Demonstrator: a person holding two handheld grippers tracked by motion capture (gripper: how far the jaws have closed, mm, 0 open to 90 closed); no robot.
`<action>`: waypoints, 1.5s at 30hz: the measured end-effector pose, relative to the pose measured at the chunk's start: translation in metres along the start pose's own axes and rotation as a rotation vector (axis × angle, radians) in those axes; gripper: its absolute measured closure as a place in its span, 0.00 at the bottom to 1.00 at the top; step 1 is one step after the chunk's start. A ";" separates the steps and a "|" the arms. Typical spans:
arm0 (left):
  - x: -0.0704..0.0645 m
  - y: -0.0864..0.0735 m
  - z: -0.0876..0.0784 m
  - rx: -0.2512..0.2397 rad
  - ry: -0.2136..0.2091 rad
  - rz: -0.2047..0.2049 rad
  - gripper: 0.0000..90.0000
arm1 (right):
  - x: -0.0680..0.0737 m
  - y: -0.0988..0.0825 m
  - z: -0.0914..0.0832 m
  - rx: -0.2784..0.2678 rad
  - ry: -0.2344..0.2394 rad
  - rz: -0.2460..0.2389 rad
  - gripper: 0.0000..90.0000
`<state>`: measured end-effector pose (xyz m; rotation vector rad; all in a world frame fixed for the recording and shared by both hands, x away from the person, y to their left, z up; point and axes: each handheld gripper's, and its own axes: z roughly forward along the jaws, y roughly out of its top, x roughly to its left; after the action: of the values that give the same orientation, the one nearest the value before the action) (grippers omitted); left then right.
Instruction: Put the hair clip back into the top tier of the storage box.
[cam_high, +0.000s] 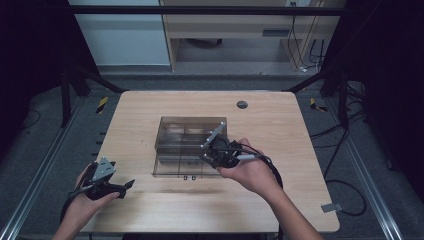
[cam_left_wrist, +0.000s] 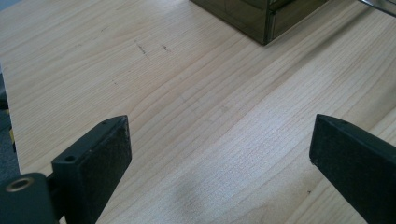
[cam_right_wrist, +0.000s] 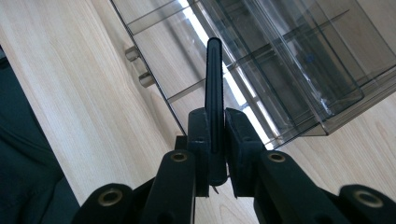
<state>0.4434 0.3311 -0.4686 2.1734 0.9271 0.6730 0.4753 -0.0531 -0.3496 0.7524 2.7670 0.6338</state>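
Observation:
A smoky clear plastic drawer box stands mid-table, its divided drawer pulled out toward me, two small handles on the drawer front. My right gripper hovers over the box's front right corner. In the right gripper view, the right gripper is shut on a thin black flat piece, seen edge-on and sticking out over the drawer's compartments. My left gripper rests low over the bare table at the front left. Its jaws stand wide apart in the left gripper view, and the left gripper holds nothing.
The wooden table has a round grey cable cap at the back. A corner of the box lies ahead of the left gripper. Black frame legs and cables stand on the floor around the table.

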 end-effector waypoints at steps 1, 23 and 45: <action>0.000 0.000 0.000 0.003 0.000 0.004 0.06 | 0.000 0.000 0.001 0.002 -0.002 0.002 0.90; 0.000 0.000 0.001 0.005 0.001 -0.001 0.06 | -0.009 -0.009 0.026 0.035 0.006 0.058 0.90; -0.001 0.000 0.001 0.011 -0.004 0.012 0.06 | -0.011 -0.010 0.035 0.054 0.009 0.078 0.88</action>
<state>0.4435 0.3294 -0.4693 2.1912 0.9182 0.6711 0.4908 -0.0551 -0.3841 0.8748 2.7841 0.5805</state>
